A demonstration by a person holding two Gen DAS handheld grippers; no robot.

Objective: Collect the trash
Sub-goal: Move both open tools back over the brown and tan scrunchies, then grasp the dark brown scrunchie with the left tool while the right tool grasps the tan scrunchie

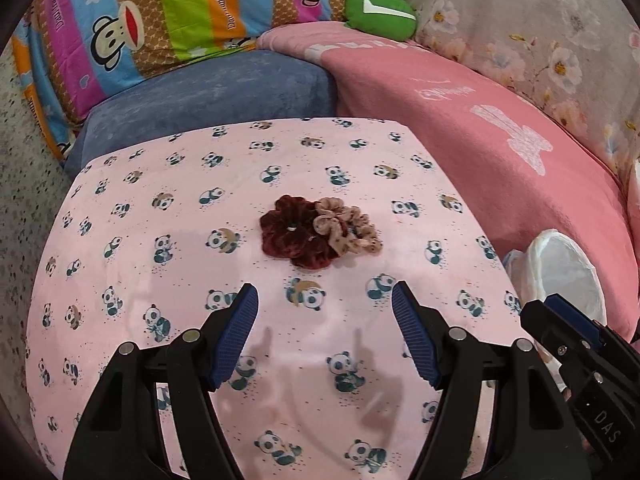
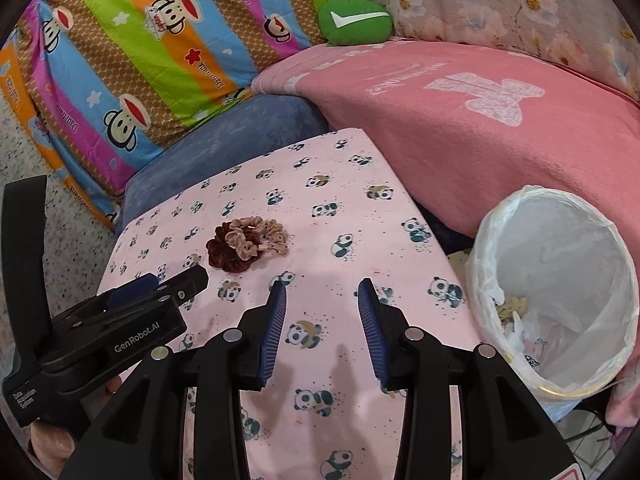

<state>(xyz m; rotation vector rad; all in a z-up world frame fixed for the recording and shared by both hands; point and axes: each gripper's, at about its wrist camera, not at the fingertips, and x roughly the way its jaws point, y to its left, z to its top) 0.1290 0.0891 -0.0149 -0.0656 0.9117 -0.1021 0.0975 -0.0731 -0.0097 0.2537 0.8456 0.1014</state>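
Bright, even indoor light; soft finger shadows on the panda cloth (image 1: 160, 184); sharp focus; strong fisheye bending, dark vignetted corners.

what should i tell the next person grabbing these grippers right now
Left gripper: open, empty, held over the panda cloth, aimed at the scrunchies.
Right gripper: open, empty, over the same cloth, the bin just to its right.
Dark red scrunchie and beige scrunchie lie touching mid-cloth, the beige one overlapping the red.
Lined bin stands off the cloth's right edge; some scraps already lie inside.
Done: nothing in hand. Left: if the scrunchies count as the trash, pick them up and drop them in the bin.
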